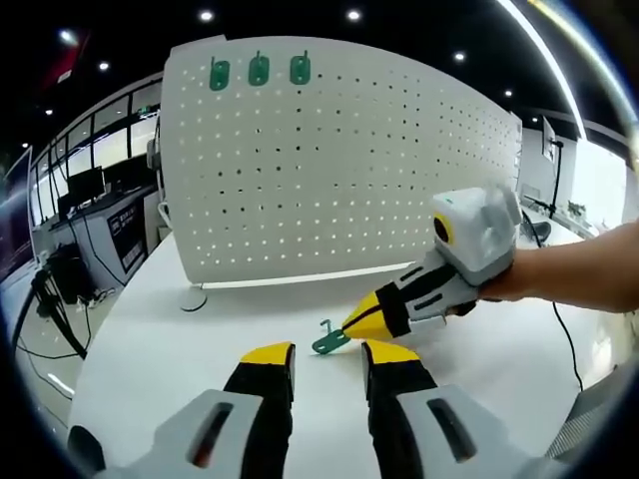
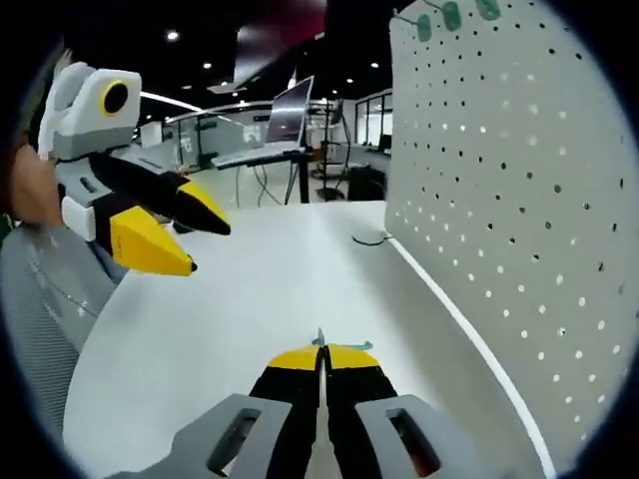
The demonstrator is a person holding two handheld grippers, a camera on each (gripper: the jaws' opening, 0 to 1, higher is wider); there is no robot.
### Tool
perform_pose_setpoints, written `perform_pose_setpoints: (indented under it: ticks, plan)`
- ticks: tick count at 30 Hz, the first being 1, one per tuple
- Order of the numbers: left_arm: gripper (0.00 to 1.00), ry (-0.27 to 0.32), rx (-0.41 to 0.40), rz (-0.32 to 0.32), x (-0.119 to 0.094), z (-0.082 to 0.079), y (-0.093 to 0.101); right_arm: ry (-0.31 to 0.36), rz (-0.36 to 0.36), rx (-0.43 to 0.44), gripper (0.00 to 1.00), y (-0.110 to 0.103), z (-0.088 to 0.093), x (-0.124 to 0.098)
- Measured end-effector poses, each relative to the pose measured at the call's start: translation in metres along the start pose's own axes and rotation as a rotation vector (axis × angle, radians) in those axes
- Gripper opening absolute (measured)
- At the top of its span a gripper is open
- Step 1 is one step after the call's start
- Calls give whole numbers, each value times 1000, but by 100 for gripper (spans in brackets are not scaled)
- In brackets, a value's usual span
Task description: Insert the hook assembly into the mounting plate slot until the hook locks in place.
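A white pegboard mounting plate (image 1: 329,160) stands upright on the white table (image 1: 150,349), with three green hooks (image 1: 259,70) hanging in its top left corner. In the right gripper view the plate (image 2: 519,200) runs along the right side, its green hooks (image 2: 451,15) at the top. My right gripper (image 1: 351,323) comes in from the right, shut on a green hook (image 1: 329,340) held low over the table. In its own view the right gripper (image 2: 321,355) is shut, and a green sliver of the hook (image 2: 351,345) pokes out at the tips. My left gripper (image 1: 327,355) stands open just before that hook, and it appears again as the open left gripper (image 2: 180,239).
The plate rests on a round foot (image 1: 192,297) near the table's left edge. A person's hand (image 1: 589,269) holds the right gripper. A dark cable (image 2: 371,239) lies by the plate's base. Desks with monitors (image 2: 290,110) stand beyond the table.
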State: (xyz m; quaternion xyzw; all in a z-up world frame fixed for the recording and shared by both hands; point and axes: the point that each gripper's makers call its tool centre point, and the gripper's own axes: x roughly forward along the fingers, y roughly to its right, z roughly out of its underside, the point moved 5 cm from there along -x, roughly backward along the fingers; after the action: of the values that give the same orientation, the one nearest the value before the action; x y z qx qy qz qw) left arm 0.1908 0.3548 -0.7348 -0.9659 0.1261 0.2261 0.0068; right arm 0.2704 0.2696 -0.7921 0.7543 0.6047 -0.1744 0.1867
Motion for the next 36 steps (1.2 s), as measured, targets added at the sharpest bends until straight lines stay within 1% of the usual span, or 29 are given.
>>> perform_pose_setpoints:
  ticks: [2,6,10,12,14,18,23,28,30,31,34,36]
  plan:
    - [28,-2,-1,-1,-1,1,-1,-16,-6,-63,0,-5,-1,0]
    - [27,-12,-1,-7,-2,4,-4,-38,-10,-156,0,-15,-4,0]
    - [27,-24,-5,-16,-2,8,-9,-43,-11,-221,0,-25,-7,-2]
    - [26,-31,-22,-18,-1,10,-12,-58,-13,-297,0,-30,-6,-2]
    - [25,-38,-38,-18,1,10,-14,-68,-22,-330,0,-36,-6,-3]
    - [25,-40,-44,-12,5,8,-13,-74,-21,-405,0,-47,-6,-5]
    - [23,-67,-52,18,16,10,-5,-92,-12,-504,0,-59,-2,-5]
    - [21,-120,-78,46,27,17,2,-96,-8,-553,0,-69,3,-5]
    - [20,-132,-84,53,31,20,6,-103,-13,-575,0,-73,4,-5]
    - [20,-150,-83,53,33,23,8,-106,-12,-583,0,-75,5,-5]
    - [19,-180,-84,58,39,29,12,-103,-13,-590,0,-79,6,-5]
    - [18,-190,-82,58,41,33,13,-103,-13,-594,0,-80,6,-4]
